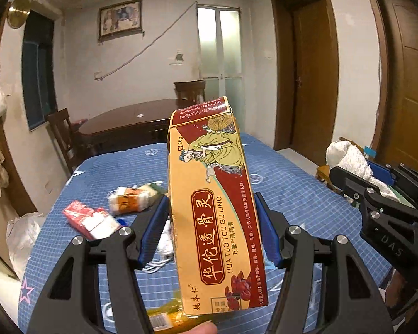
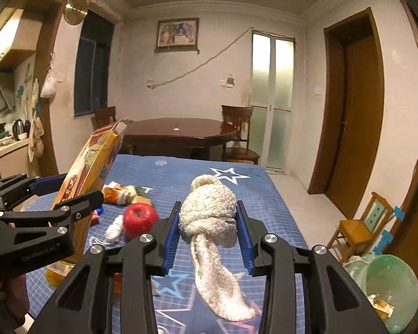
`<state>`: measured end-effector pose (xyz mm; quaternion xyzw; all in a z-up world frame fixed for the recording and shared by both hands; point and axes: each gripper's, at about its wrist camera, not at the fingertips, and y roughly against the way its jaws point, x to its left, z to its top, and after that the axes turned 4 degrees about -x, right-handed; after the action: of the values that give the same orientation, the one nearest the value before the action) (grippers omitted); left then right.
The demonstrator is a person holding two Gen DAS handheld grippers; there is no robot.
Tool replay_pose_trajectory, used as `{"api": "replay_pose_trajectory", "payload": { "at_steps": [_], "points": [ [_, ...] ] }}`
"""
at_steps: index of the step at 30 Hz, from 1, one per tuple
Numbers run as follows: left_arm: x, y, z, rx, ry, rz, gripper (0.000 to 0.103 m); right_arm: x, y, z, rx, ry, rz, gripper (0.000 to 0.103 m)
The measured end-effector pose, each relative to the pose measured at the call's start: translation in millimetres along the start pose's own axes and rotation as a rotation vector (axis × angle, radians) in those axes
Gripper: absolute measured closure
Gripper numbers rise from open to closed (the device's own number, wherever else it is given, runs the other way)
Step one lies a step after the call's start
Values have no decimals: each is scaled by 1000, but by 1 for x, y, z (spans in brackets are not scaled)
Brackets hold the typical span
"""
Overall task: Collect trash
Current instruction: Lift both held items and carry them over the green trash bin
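Here, a blue checked cloth (image 2: pixel 264 194) printed with stars covers the table, in a plain white-walled room with a dark round dining table (image 2: pixel 178 133) behind it, two wooden chairs drawn up to that one, a framed picture (image 2: pixel 177 33) on the far wall at twelve o'clock, a frosted glass door (image 2: pixel 273 94) at about one o'clock and a brown door (image 2: pixel 354 117) at three o'clock. A small yellow chair (image 2: pixel 362 228) stands on the floor at four o'clock in the right wrist view, with a green bin bag (image 2: pixel 387 286) just below it holding some scraps. The left tool (image 1: pixel 211 231) stands about half open, its blue pads pressed against the sides of one tall orange-and-red ointment box (image 1: pixel 209 200), held upright and slightly tilted above the cloth. The right tool (image 2: pixel 209 236) is narrower, clamped on one knotted white towel rag (image 2: pixel 209 217) whose loose tail hangs down toward six o'clock. On the cloth, toward ten o'clock of the right tool, lie one red apple (image 2: pixel 140 220), one crumpled white scrap (image 2: pixel 114 229) just beside it, and one orange-and-white packet (image 2: pixel 119 192) farther back. The left wrist view adds one red-and-white carton (image 1: pixel 90 220) at nine o'clock. A fingertip (image 1: pixel 203 328) shows at the bottom edge of that view.
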<state>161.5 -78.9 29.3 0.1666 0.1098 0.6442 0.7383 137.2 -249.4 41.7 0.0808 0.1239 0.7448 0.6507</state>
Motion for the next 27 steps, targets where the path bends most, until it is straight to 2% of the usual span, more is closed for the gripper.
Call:
{"api": "replay_pose_trajectory", "payload": {
  "at_steps": [20, 27],
  "points": [
    [-111, -33, 14, 3, -93, -185, 44, -178, 46, -26, 13, -56, -228, 64],
    [-163, -42, 17, 7, -131, -282, 44, -241, 61, -39, 31, -76, -307, 64]
  ]
}}
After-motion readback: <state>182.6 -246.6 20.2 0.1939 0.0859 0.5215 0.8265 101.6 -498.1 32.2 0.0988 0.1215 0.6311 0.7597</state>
